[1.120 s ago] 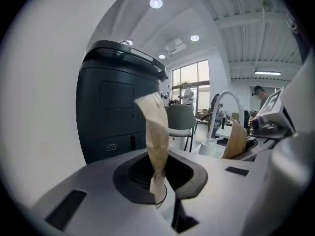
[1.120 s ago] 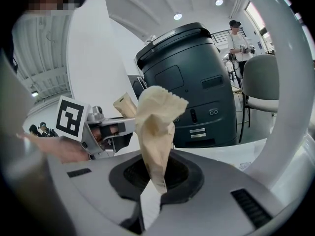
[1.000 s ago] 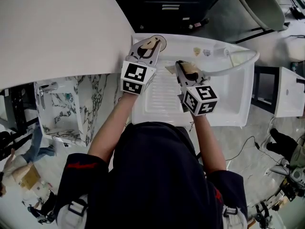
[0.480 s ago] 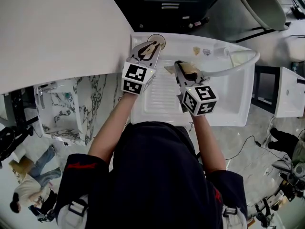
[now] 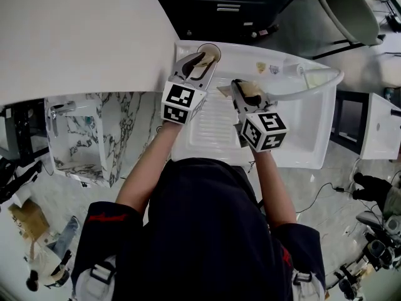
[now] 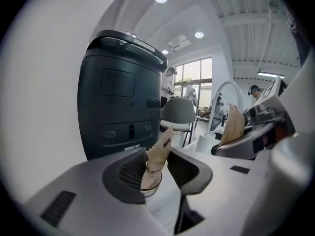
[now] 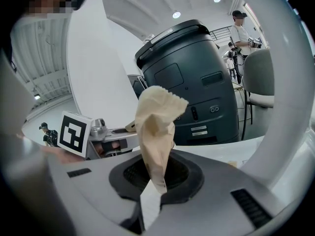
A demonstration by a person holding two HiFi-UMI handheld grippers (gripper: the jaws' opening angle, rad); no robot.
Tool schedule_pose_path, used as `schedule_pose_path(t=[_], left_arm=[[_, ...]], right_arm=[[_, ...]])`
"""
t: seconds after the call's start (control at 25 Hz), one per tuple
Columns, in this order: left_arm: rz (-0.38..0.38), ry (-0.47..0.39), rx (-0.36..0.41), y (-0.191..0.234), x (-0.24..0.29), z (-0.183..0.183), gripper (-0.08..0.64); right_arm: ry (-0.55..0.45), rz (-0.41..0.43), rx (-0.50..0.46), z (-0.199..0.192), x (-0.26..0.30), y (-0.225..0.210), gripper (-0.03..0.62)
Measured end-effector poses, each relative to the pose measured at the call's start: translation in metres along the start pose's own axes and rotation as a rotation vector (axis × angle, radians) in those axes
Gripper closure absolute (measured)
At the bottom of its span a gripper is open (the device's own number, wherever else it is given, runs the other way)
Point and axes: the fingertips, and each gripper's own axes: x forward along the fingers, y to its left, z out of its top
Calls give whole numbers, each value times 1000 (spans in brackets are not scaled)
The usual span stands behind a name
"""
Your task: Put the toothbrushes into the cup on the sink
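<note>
The clear cup (image 5: pixel 212 47) stands at the back left corner of the white sink (image 5: pixel 301 130). My left gripper (image 5: pixel 199 63) hovers right at it. Its jaws have just been opening, and a tan paper-wrapped toothbrush (image 6: pixel 158 154) stands loose between them with its lower end inside the cup's rim (image 6: pixel 150 185). The left gripper (image 6: pixel 156 168) is open and its pads do not press on the wrapper. Over the ribbed drainboard, my right gripper (image 5: pixel 241 88) is shut on a second tan wrapped toothbrush (image 7: pixel 156 127), which sticks up from the right gripper (image 7: pixel 156 173).
A curved white faucet (image 5: pixel 313 83) arches over the basin at the right. A large dark bin-like machine (image 7: pixel 192 92) stands behind the sink. A white wall (image 5: pixel 75 36) borders the left side. A grey chair (image 6: pixel 179 113) sits further back.
The left gripper's jaws have spread apart at the cup, letting go of the wrapped toothbrush, which now rests in the cup. The right gripper has held still.
</note>
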Motion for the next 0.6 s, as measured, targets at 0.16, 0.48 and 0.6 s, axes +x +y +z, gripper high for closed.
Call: schedule_pose_path(t=[0.16, 0.48, 0.6], left_arm=[[12, -13, -2, -3, -3, 1, 414], [49, -19, 1, -6, -25, -4, 408], [63, -20, -8, -7, -32, -6, 407]], right_arm=[[-1, 15, -1, -2, -1, 0, 540], [-3, 51, -13, -5, -2, 8, 540], [1, 69, -20, -6, 0, 11, 540]])
